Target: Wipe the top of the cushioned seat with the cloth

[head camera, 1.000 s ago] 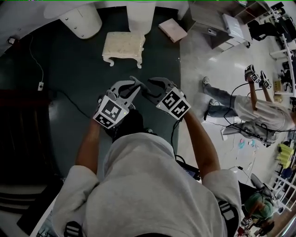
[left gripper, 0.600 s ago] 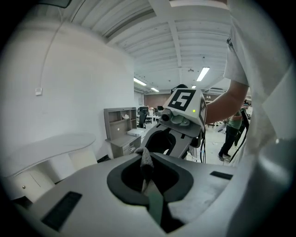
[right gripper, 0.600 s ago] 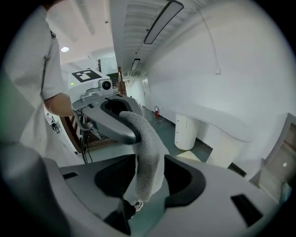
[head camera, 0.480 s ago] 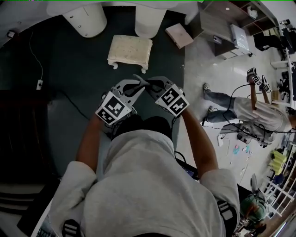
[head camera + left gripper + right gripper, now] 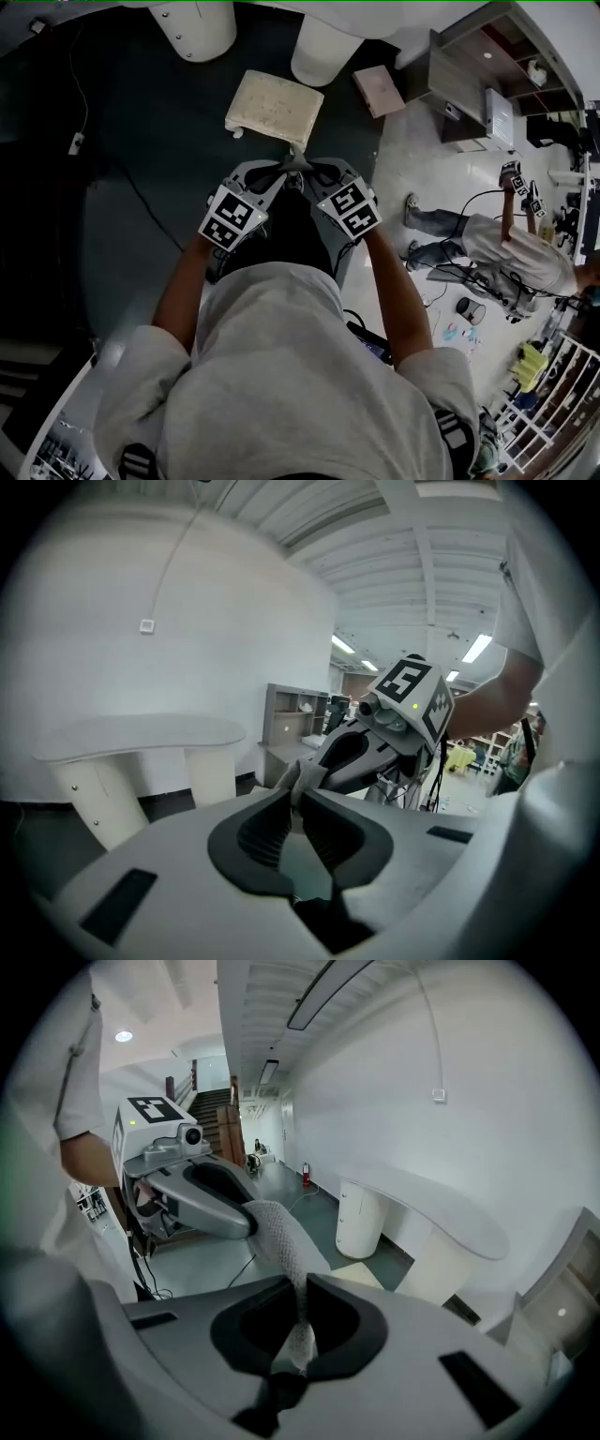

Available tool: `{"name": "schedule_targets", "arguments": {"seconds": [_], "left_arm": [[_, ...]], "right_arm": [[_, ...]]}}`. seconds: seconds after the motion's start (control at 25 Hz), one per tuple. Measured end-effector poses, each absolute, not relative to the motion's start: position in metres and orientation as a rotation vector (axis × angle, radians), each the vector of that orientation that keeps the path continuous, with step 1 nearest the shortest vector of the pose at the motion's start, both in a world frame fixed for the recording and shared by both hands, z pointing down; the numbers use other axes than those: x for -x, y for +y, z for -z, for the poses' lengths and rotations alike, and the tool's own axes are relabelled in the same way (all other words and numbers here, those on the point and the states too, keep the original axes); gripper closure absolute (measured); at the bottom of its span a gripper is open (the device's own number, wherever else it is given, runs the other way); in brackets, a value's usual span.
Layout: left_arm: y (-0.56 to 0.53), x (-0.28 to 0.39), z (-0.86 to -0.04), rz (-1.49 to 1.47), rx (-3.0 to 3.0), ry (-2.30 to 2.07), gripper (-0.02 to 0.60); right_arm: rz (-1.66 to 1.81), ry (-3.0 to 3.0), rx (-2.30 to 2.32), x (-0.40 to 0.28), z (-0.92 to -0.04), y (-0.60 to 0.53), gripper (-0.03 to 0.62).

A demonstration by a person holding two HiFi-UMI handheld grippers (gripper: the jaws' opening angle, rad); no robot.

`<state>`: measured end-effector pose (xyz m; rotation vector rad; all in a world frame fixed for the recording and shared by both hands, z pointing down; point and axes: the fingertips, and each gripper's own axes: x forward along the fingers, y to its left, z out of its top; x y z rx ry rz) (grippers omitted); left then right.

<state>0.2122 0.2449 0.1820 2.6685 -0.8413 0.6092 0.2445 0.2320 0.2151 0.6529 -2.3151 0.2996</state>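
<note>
Head view: both claws are held out in front of the person's chest, tips meeting at one spot. Left claw comes in from the left and right claw from the right, marker cubes facing up. Cloth shows as a small grey bunch where the tips meet.

Left gripper view: the left claw's jaws are together, pinching a corner of the cloth at their tips. The right claw sits just beyond, nose to nose with it.

Right gripper view: the right claw's jaws have just been closing and now clamp the cloth. It is a waffle-textured grey strip that rises between the pads and crosses to the left claw's tip.

Seat: cream cushion top, standing on the dark floor just ahead of the claw tips. The cloth is held in the air between the claws, not lying on the seat.

Two white pedestals stand past the seat, a pink slab to their right. A second person stands well apart on the pale floor at right
</note>
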Motion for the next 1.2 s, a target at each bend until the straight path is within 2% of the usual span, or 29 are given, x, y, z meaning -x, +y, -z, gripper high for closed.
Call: {"name": "schedule_targets", "arguments": {"seconds": [0.28,0.52,0.96,1.2], "left_arm": [[0.211,-0.159,-0.199,-0.503,-2.379,-1.177,0.561],[0.121,-0.177,-0.275,-0.550,-2.199,-1.274,0.561],[0.070,-0.180,-0.386,-0.459,-1.912,-1.395,0.568],[0.074,-0.169,-0.467,-0.512,-1.847,-1.393,0.568]], "right_arm": [[-0.363,-2.223,-0.688,-0.256,-0.249,0.180,0.569],[-0.418,-2.186,-0.674,-0.298,-0.326,0.066,0.569],[-0.431,-2.042,-0.770,-0.321,-0.490,-0.050,0.569],[-0.328,-1.991,-0.836,-0.324,-0.545,-0.095,0.569]]}}
